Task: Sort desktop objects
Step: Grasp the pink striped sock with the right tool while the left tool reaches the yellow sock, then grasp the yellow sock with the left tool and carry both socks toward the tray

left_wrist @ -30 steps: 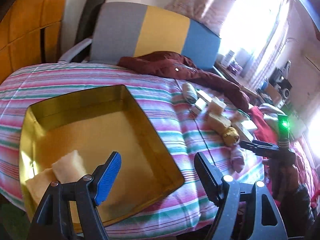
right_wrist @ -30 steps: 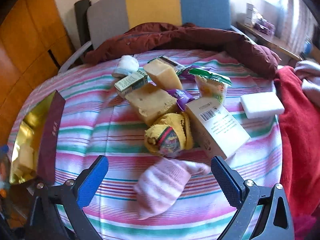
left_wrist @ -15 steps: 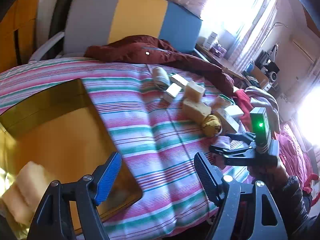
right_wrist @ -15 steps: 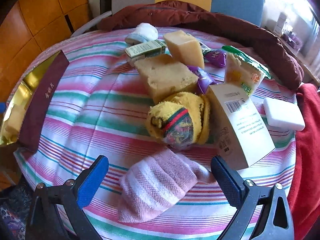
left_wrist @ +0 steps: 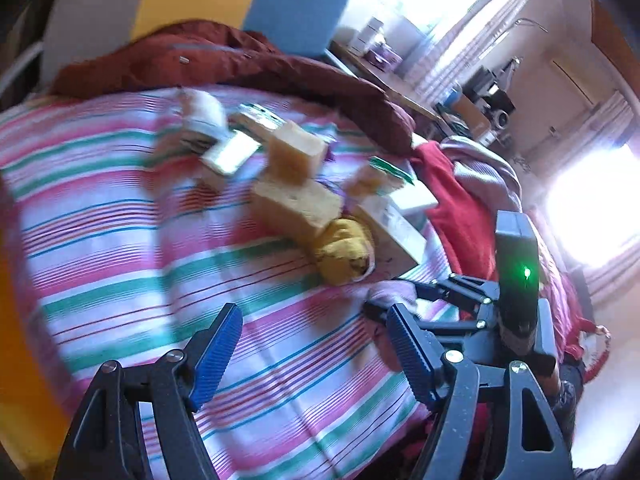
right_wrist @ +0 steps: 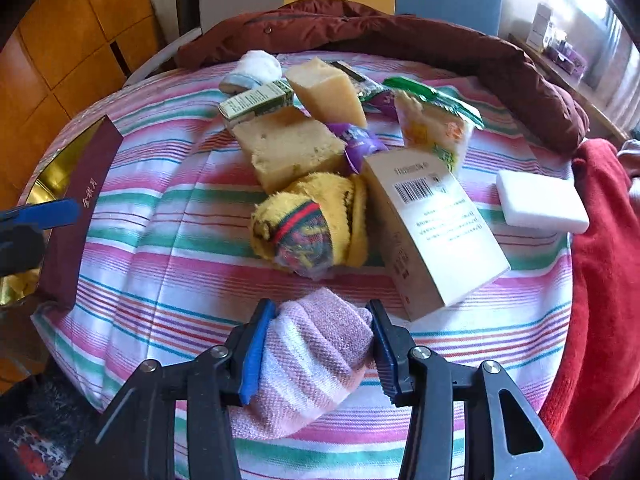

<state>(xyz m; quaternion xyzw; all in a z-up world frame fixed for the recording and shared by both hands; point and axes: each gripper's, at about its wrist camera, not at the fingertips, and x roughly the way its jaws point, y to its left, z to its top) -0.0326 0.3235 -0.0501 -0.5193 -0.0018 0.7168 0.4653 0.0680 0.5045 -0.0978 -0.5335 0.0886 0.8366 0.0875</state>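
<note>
My right gripper [right_wrist: 320,312] points down at a pink striped sock [right_wrist: 312,360] on the striped cloth. Its jaws are closing and both pads press the sock's sides. In the left wrist view the same gripper [left_wrist: 404,300] sits on the pink sock [left_wrist: 390,289] at the right. My left gripper [left_wrist: 314,316] stands open over bare striped cloth, nothing between its fingers. Behind the sock lie a yellow rolled sock [right_wrist: 312,224], two sponge blocks [right_wrist: 292,148], a barcoded white box [right_wrist: 436,224], a green carton [right_wrist: 256,100] and a snack cup [right_wrist: 436,128].
A gold tray [right_wrist: 52,172] with a maroon side sits at the cloth's left edge. A white block [right_wrist: 540,202] lies at the right by a red cloth [right_wrist: 600,280]. A dark red jacket [right_wrist: 400,36] lines the back, and a white rolled sock [right_wrist: 256,66] lies in front of it.
My right gripper's jaws came in from wide open onto the pink sock. My left gripper swung right, away from the gold tray and toward the pile, still open.
</note>
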